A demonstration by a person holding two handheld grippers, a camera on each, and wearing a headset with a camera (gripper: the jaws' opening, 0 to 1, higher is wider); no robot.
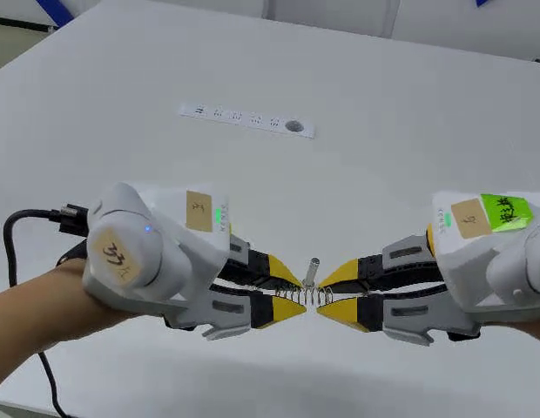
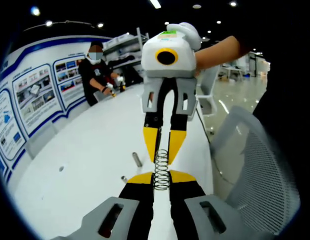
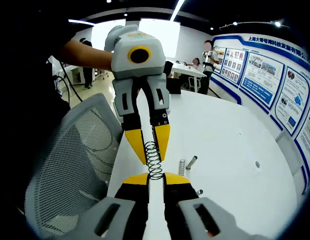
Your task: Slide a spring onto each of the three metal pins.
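the spring (image 1: 312,298) hangs above the table (image 1: 383,157), stretched between the two grippers, which face each other tip to tip. the left gripper (image 1: 299,294) pinches one end of it with its jaws nearly pressed together, and the right gripper (image 1: 325,294) pinches the other end in the same way. so the long axis of the spring runs from one hand to the other, across the head view. the nearest metal pin (image 1: 312,271) is just behind the middle of the spring, and it seems to stand upright, so its axis is crossed to the axis of the spring. in my judgement the coming move turns on this: one end of the spring must be freed and turned until its open end faces the top of the pin. both grippers are about equally near to the pin. in the right gripper view a second spring (image 3: 181,167) rests on the table just beside this pin (image 3: 191,162).
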